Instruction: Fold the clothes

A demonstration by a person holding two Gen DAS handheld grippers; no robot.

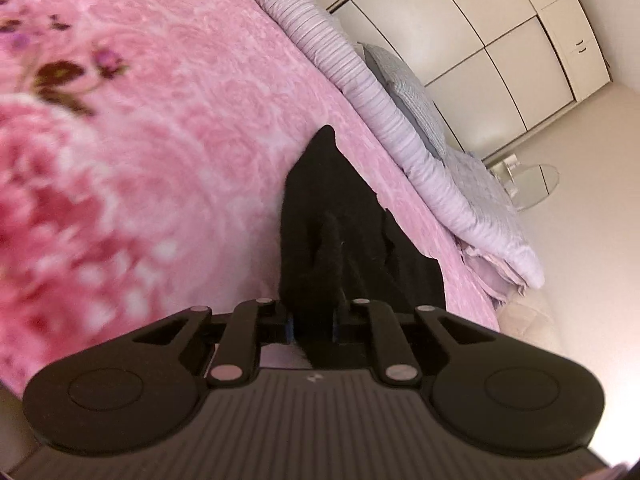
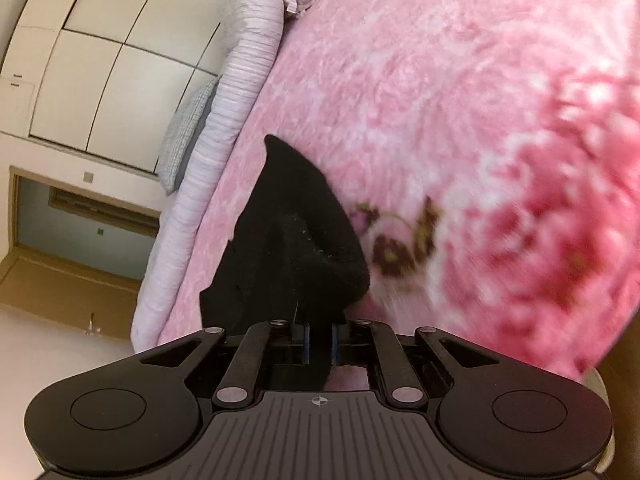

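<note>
The soft black knit garment [image 1: 320, 216] is clamped in both left tongs [image 1: 312, 322] and right tongs [image 2: 318, 344] (edges bunched); tension should be kept even, drawn toward 12 o'clock over the fluffy pink floral bed blanket [image 1: 180, 120].

left gripper [image 1: 312, 326] clamping black garment [image 1: 320, 216], pink blanket [image 1: 160, 120]

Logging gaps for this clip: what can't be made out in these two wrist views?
- Black garment: type and full shape unknown; in both views each gripper's body hides its near end.
- Left gripper and right gripper fingertips: buried in cloth.
- Pink floral blanket: print blurred in both views.
</note>
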